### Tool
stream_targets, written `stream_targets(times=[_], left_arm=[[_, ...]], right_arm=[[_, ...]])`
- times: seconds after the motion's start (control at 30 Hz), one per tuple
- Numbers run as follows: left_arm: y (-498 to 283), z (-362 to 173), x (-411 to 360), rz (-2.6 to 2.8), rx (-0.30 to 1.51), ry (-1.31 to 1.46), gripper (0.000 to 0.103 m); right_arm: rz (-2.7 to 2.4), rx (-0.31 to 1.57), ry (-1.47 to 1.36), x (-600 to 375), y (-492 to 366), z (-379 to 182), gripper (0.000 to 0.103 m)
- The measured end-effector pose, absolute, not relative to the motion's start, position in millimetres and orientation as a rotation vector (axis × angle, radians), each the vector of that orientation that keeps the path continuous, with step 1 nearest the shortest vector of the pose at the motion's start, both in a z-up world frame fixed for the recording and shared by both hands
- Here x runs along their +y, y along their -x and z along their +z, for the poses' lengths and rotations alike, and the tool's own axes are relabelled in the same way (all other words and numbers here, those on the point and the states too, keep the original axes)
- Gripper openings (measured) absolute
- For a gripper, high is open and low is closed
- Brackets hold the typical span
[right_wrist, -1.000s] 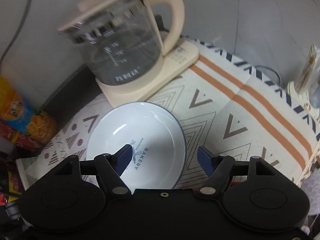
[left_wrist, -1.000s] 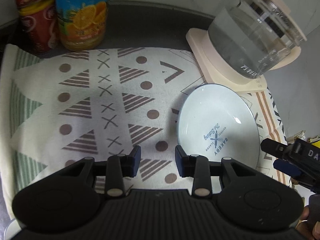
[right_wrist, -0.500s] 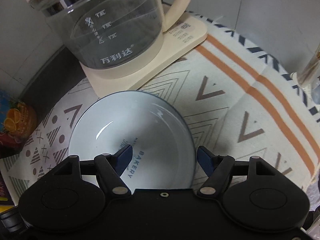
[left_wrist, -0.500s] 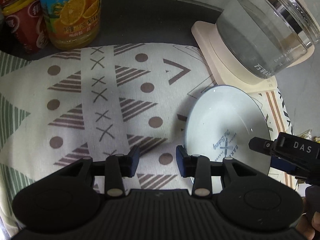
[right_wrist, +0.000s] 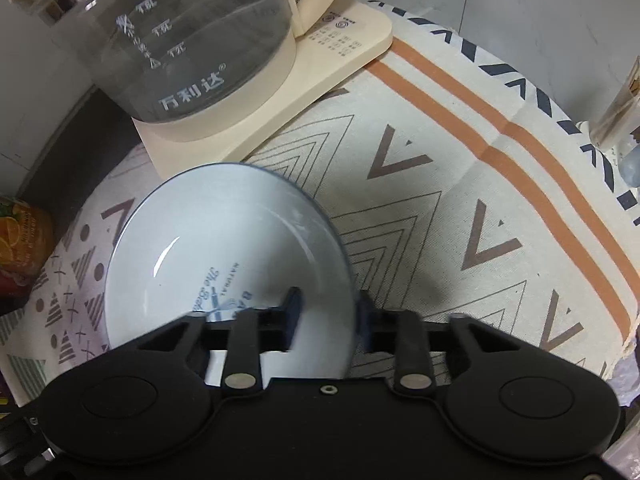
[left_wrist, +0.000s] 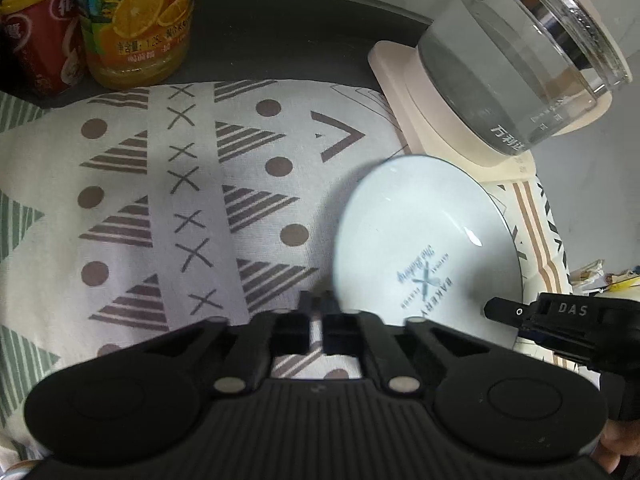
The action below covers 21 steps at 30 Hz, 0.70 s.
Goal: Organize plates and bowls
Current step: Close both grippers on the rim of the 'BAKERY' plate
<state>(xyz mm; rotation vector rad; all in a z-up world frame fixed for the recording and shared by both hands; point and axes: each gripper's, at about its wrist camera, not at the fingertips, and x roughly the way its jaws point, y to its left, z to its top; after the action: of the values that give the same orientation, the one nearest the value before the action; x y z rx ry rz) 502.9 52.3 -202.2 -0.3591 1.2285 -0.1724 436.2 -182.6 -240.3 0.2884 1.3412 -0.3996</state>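
A white glazed bowl (right_wrist: 224, 256), likely rigid, slick and breakable, sits on the patterned cloth (right_wrist: 460, 208) beside the kettle (right_wrist: 180, 40); the right hand-held gripper (right_wrist: 326, 312) straddles its near rim, the best hold, while the left hand-held gripper (left_wrist: 316, 304) is pinched together, empty.

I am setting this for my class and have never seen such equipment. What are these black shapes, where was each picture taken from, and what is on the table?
No robot here: a person holds a two-finger gripper in each hand, each carrying a forward-looking fisheye camera. One picture looks along the left gripper, the other along the right gripper.

On the patterned cloth lie a white bowl and a glass kettle on its cream base. An orange juice bottle and a red jar stand behind.

The right gripper straddles the bowl's rim, but a firm grip is unclear through blur. The left gripper is shut beside the bowl.
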Motion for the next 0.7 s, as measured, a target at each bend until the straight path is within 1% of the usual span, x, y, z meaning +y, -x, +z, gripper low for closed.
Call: stream_targets(times=[0.03, 0.1, 0.43, 0.53, 0.6, 0.7], left_arm=[[-500.9, -201.0, 52.7, -0.171, 1.22, 0.356, 0.0], [-497.8, -200.2, 55.2, -0.174, 1.212, 0.365, 0.0], [-477.2, -190.0, 68.5, -0.156, 1.178, 0.397, 0.0], [-468.5, -187.3, 73.6, -0.176, 1.168, 0.429, 0.0], [-463.2, -185.5, 75.0, -0.173, 1.163, 0.438, 0.0], [-459.0, -187.4, 82.5, -0.139, 1.166, 0.467, 0.0]], right_arm=[[-0.385, 1.337, -0.312, -184.4, -434.5, -238.9, 0.016], [-0.353, 1.324, -0.349, -186.4, -430.9, -235.6, 0.014], [-0.252, 1.268, -0.388, -172.5, -419.9, -225.3, 0.009], [-0.2, 1.251, -0.39, -162.9, -418.8, -222.4, 0.009], [-0.163, 1.246, -0.382, -152.7, -418.0, -221.7, 0.011], [-0.157, 1.271, -0.356, -138.6, -417.4, -227.7, 0.012]])
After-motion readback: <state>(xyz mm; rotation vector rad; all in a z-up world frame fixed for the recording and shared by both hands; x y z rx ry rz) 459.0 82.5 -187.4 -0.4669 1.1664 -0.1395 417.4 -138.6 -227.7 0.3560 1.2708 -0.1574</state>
